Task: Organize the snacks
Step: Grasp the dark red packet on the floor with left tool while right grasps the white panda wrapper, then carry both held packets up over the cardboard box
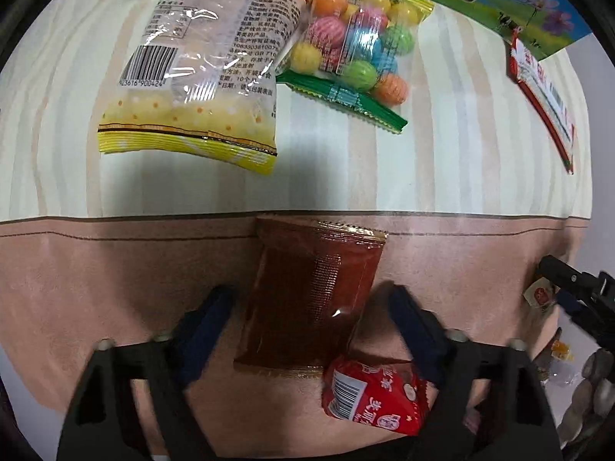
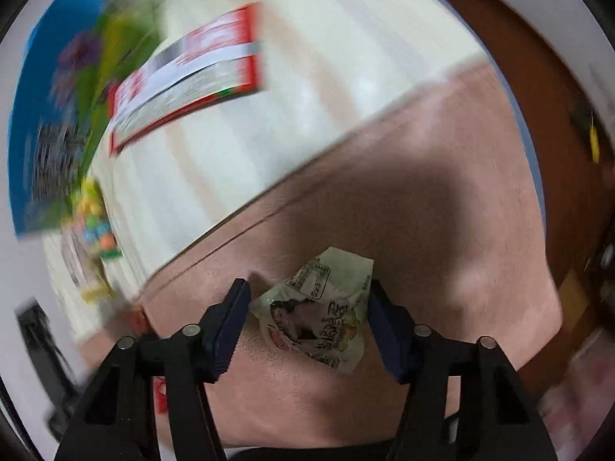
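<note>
A two-tone surface fills both views: a pale striped wood board in the upper half and a pink mat below it.

Left view: the left gripper stands over the mat at lower centre, fingers partly open. A brown sachet lies between them on the mat, its top edge at the board's seam. A gap shows on the left side; the right finger sits just beside the sachet's edge, and contact cannot be confirmed. The sachet is translucent, dark reddish-brown, with gold crimped ends. A red packet with a barcode overlaps its lower right corner.

Right view: the right gripper has its fingers partly open around a pale green packet on the mat at lower centre. The right finger appears to meet the packet's edge; the left stands just apart. The packet is crumpled, printed with a portrait and black lettering.

Only the left view shows, at the top, a yellow bag and a bag of coloured candy balls sharply, plus the right gripper's black frame at far right. Only the right view shows the red-bordered pack face-on, though blurred, and a brown floor at upper right. A blue-green carton runs along the board's far edge in both.
</note>
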The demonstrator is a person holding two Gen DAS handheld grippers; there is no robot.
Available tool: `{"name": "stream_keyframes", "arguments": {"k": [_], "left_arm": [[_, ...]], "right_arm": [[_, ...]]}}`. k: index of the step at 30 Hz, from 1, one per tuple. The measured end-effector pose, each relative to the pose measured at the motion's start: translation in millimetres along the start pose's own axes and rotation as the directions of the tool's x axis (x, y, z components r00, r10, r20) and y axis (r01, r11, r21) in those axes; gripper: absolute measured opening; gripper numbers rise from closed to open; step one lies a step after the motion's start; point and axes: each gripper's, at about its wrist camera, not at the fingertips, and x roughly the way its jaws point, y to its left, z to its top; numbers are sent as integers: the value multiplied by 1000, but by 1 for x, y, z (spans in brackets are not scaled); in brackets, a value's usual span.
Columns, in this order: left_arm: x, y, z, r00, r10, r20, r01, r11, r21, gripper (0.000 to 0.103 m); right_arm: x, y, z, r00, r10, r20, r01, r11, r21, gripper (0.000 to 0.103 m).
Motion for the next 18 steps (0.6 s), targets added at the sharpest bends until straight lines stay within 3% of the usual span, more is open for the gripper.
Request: {"name": "stream_keyframes", "arguments": {"k": [3,6,7,10,15,16,18], "left_arm": [[1,2,-3,1000,12,10,-12,1000,-4,58],[-5,19,-6,1000,-6,22,8,998,-63,56],[-7,26,-7,1000,-8,28,11,996,-87,56],[0,39,-10,999,-37,16,39,991,-131,56],[7,35,-15,1000,-16,15,18,992,-124,57],[8,33,-17,1000,-14,21,16,992,-127,56],[4,29,-17,1000,-12,29,16,992,-126,56]], "right_arm": [[-1,34,-8,999,-46,23,49,979,-197,60],[7,68,-19,994,-110,15,107,911,-399,61],[11,75,-23,991,-136,10,126,892,-435,65],[18,73,-25,993,-116,-13,101,913,-395,76],[18,61,-22,998,-60,-16,53,963,-263,76],[18,58,-22,999,-45,-16,40,971,-236,76],[16,54,-23,999,-52,2,51,974,-222,65]]}}
